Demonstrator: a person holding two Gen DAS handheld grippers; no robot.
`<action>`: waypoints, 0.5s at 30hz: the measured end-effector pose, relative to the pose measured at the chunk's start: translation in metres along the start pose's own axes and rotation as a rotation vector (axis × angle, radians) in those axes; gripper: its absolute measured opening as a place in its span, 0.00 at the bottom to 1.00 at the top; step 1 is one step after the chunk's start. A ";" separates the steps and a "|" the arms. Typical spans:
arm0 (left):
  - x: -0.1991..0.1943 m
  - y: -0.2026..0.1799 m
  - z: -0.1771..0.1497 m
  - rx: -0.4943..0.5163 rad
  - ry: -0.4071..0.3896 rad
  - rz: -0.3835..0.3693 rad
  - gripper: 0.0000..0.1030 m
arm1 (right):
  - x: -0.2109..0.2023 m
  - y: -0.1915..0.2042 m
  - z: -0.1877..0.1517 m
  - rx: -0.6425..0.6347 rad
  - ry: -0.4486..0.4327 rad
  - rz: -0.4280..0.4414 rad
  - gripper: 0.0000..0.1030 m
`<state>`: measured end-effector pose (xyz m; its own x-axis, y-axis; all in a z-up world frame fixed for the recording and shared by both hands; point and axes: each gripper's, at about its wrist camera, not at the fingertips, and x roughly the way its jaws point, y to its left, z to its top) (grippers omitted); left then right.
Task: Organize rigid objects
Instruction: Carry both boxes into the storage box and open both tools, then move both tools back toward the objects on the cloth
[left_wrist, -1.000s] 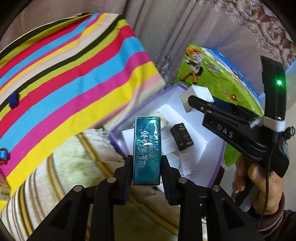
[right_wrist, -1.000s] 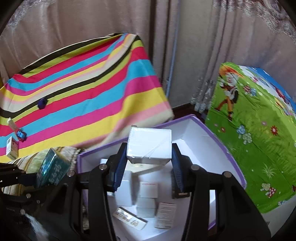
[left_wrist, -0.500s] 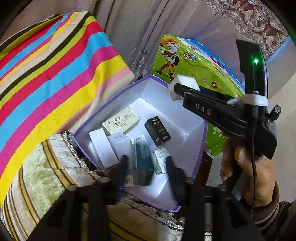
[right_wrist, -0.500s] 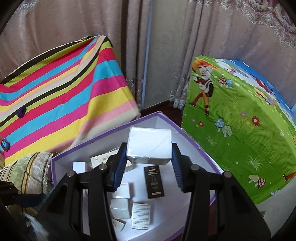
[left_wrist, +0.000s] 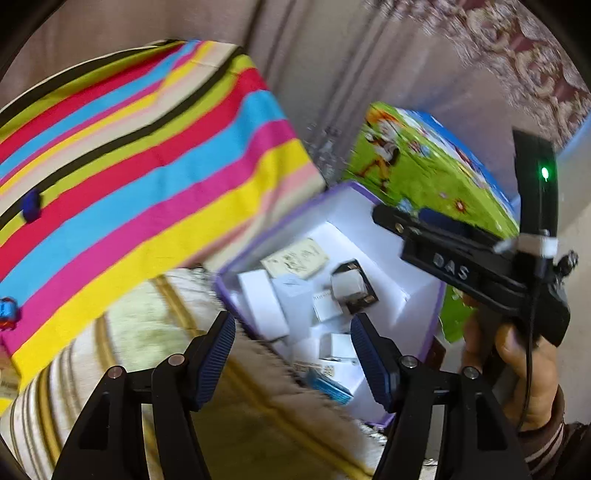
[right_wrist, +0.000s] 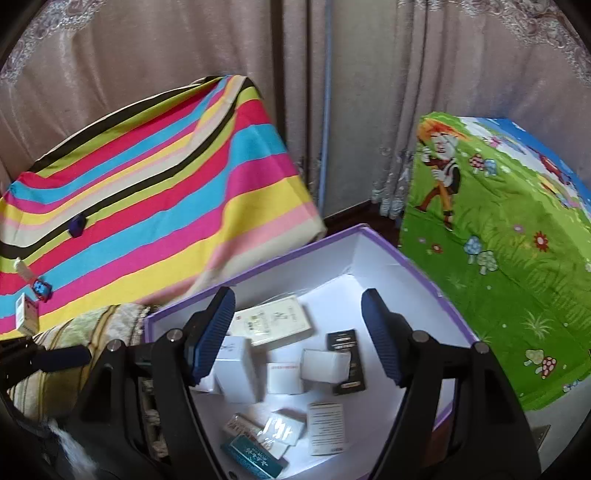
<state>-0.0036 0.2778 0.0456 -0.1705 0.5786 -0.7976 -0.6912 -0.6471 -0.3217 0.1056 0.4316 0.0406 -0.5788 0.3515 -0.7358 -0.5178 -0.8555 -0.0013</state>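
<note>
A purple-rimmed white box (right_wrist: 388, 247) holds several small cartons. The white cube box (right_wrist: 325, 365) lies inside on a black carton (right_wrist: 347, 341); it also shows in the left wrist view (left_wrist: 347, 286). The teal box (right_wrist: 253, 456) lies at the box's near edge, and shows in the left wrist view (left_wrist: 328, 386). My right gripper (right_wrist: 299, 332) is open and empty above the box. My left gripper (left_wrist: 291, 354) is open and empty over the box's near-left edge. The right gripper's body (left_wrist: 480, 273) shows in the left wrist view.
A striped cloth (right_wrist: 147, 192) covers furniture to the left, with a blue toy (right_wrist: 77, 225), a small car (right_wrist: 41, 290) and a carton (right_wrist: 26, 314) on it. A green cartoon-print cloth (right_wrist: 498, 240) covers furniture to the right. Curtains hang behind. A gold patterned cushion (left_wrist: 147, 332) lies below left.
My left gripper opened and let the teal box drop into the purple box. My right gripper opened and released the white cube box, which now lies inside on the black carton.
</note>
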 end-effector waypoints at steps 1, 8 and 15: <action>-0.003 0.005 0.000 -0.016 -0.008 0.000 0.64 | 0.000 0.003 0.000 -0.004 0.001 0.009 0.72; -0.033 0.064 -0.011 -0.189 -0.065 0.055 0.64 | -0.004 0.025 -0.001 -0.039 0.007 0.070 0.73; -0.069 0.125 -0.041 -0.379 -0.117 0.143 0.64 | -0.011 0.052 -0.002 -0.090 0.009 0.140 0.75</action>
<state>-0.0495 0.1365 0.0396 -0.3396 0.5084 -0.7913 -0.3513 -0.8490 -0.3947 0.0861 0.3822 0.0471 -0.6353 0.2234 -0.7393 -0.3738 -0.9266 0.0413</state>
